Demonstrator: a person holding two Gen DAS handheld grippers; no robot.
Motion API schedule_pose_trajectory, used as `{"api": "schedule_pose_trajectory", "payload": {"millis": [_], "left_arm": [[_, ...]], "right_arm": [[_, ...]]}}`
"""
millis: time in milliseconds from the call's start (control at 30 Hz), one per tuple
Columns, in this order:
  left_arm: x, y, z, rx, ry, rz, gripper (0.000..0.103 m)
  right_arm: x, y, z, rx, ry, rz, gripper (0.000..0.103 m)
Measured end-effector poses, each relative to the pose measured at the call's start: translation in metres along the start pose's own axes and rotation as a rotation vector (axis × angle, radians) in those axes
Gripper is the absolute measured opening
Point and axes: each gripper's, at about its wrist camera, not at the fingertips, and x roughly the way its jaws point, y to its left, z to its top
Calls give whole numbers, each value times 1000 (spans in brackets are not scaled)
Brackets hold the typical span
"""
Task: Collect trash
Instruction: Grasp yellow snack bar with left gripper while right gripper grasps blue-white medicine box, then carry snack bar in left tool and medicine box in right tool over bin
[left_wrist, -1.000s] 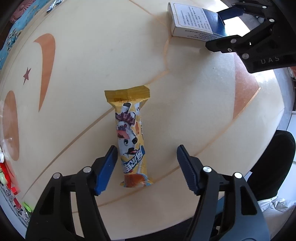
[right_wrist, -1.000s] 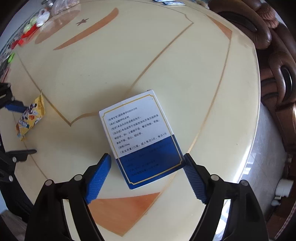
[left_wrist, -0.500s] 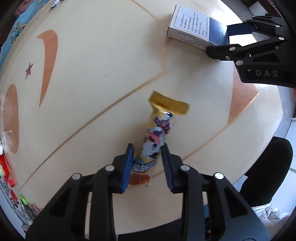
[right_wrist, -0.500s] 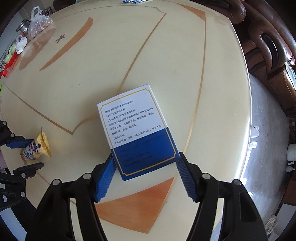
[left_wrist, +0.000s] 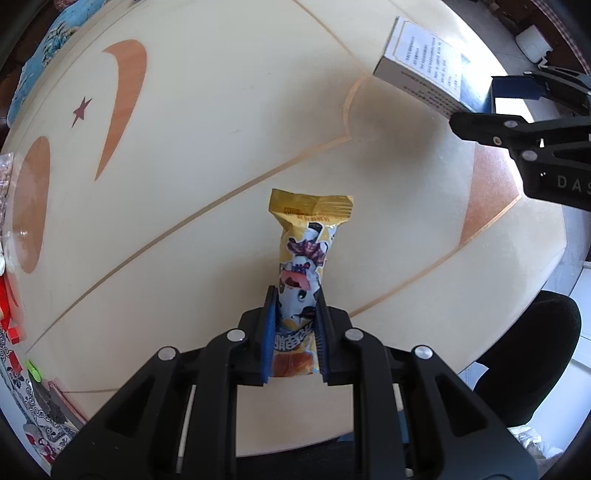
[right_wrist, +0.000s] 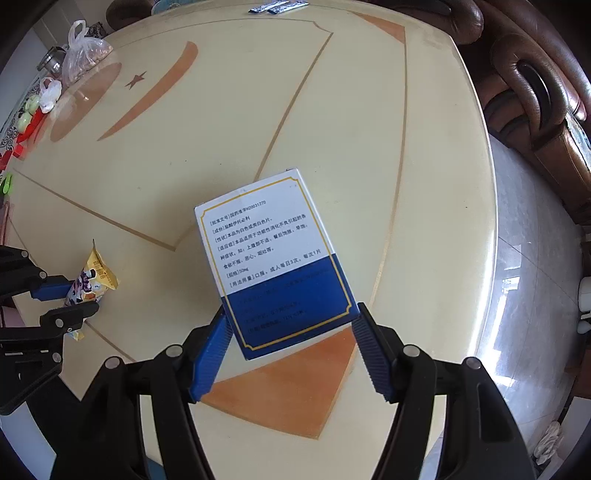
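Note:
A yellow snack wrapper (left_wrist: 310, 236) with a cartoon print lies on the round cream table (left_wrist: 221, 129). My left gripper (left_wrist: 293, 295) is shut on its near end, both blue pads pressing its sides. In the right wrist view the same wrapper (right_wrist: 99, 273) sticks out of the left gripper (right_wrist: 83, 295) at the left edge. A white and blue medicine box (right_wrist: 266, 251) is tilted, its blue end clamped between the pads of my right gripper (right_wrist: 291, 310). From the left wrist view the box (left_wrist: 424, 62) and the right gripper (left_wrist: 476, 107) sit at the top right.
A plastic bag (right_wrist: 83, 55) and a glass jar (right_wrist: 51, 62) stand at the table's far left, with red and green bits (right_wrist: 29, 122) nearby. Small sachets (right_wrist: 277, 6) lie at the far edge. A brown leather sofa (right_wrist: 535, 92) is on the right; a black seat (left_wrist: 528, 350) is below the near edge.
The left jaws closed from wide open onto the wrapper, which swung in line with the fingers. The right jaws narrowed onto the box, which has risen a little and tilted.

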Motion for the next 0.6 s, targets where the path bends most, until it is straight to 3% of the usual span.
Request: {"api": "schedule_pose_trajectory", "payload": {"millis": [433,600], "left_arm": [[-59,3,-34,-28,-128,39,19],[-85,-5,-54,-14,-188,52,19]], "right_arm": [[-90,46,-35,-100,-186,-63,64],[-129,59,-65,-119,-257,-70,64]]}}
